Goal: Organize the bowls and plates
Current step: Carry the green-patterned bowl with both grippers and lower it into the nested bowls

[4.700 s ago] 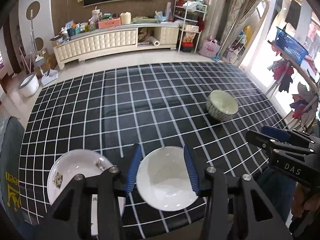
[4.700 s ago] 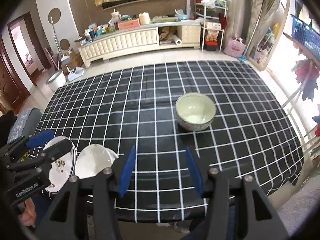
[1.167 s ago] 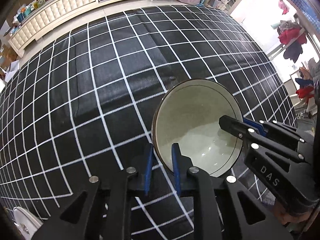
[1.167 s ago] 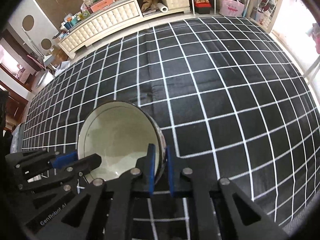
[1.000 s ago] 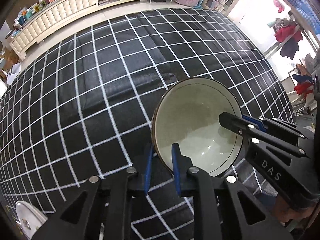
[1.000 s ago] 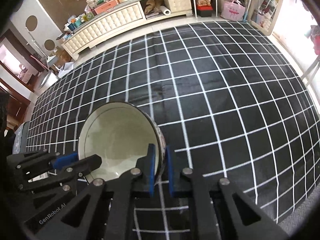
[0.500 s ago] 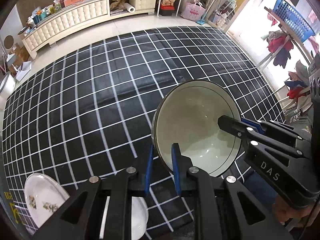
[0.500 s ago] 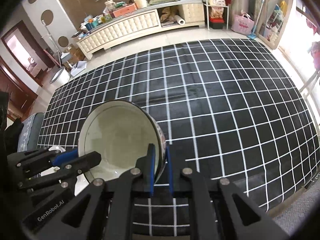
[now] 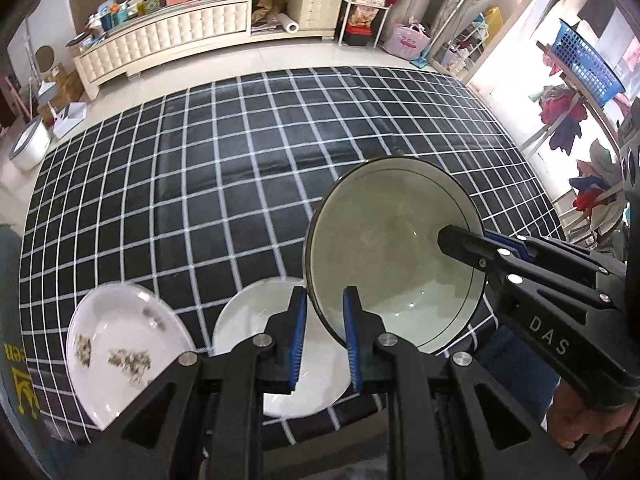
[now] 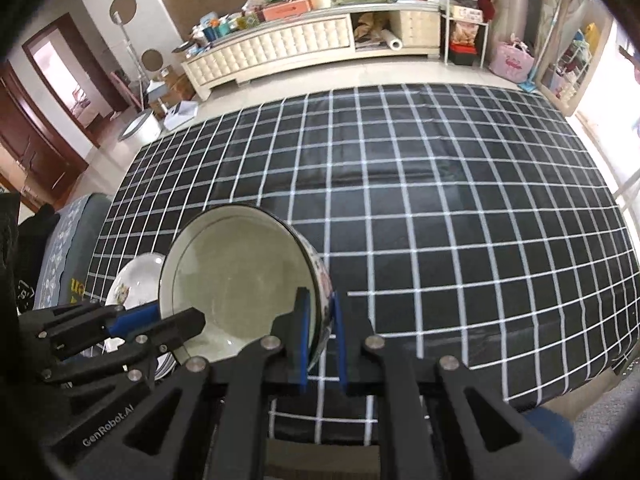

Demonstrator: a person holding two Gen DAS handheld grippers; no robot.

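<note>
A large pale green bowl (image 9: 392, 248) with a dark rim is held in the air by both grippers. My left gripper (image 9: 325, 300) is shut on its left rim. My right gripper (image 10: 319, 304) is shut on its right rim and shows in the left wrist view (image 9: 476, 244). The bowl (image 10: 236, 276) hangs above the near left part of the table. Below it, a plain white plate (image 9: 256, 332) and a flower-patterned plate (image 9: 116, 340) lie near the front edge. The patterned plate (image 10: 132, 280) peeks out behind the bowl in the right wrist view.
The table has a black cloth with a white grid (image 9: 240, 184). A grey chair with yellow print (image 10: 68, 256) stands at the table's left side. A white sideboard (image 9: 168, 40) stands on the far side of the room. A blue basket (image 9: 584, 64) sits on a rack at the right.
Both grippers have carried the bowl back toward the near left of the table and higher. The two plates have come into view beneath it.
</note>
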